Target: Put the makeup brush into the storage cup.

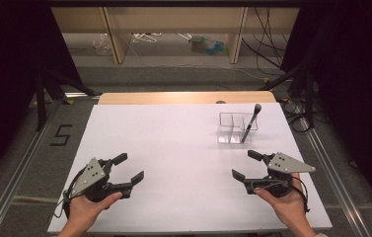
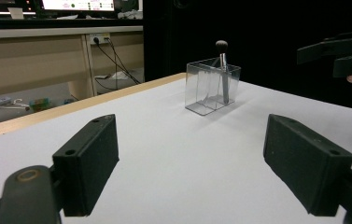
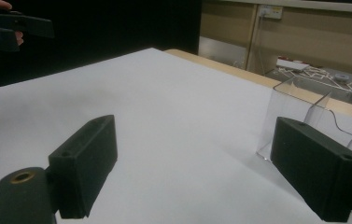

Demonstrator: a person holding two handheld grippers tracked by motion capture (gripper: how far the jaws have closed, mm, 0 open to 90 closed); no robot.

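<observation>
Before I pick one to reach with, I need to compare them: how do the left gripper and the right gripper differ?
The right gripper sits just in front of the clear divided organizer that holds the makeup brush; the left gripper sits across the white table, far from it. The left gripper points up and right, the right gripper points up and left. Both are open, empty and hand-held.

Left claw (image 1: 130, 168) and right claw (image 1: 245, 164): jaws spread wide, hand-held low, pointing inward, well apart.
</observation>
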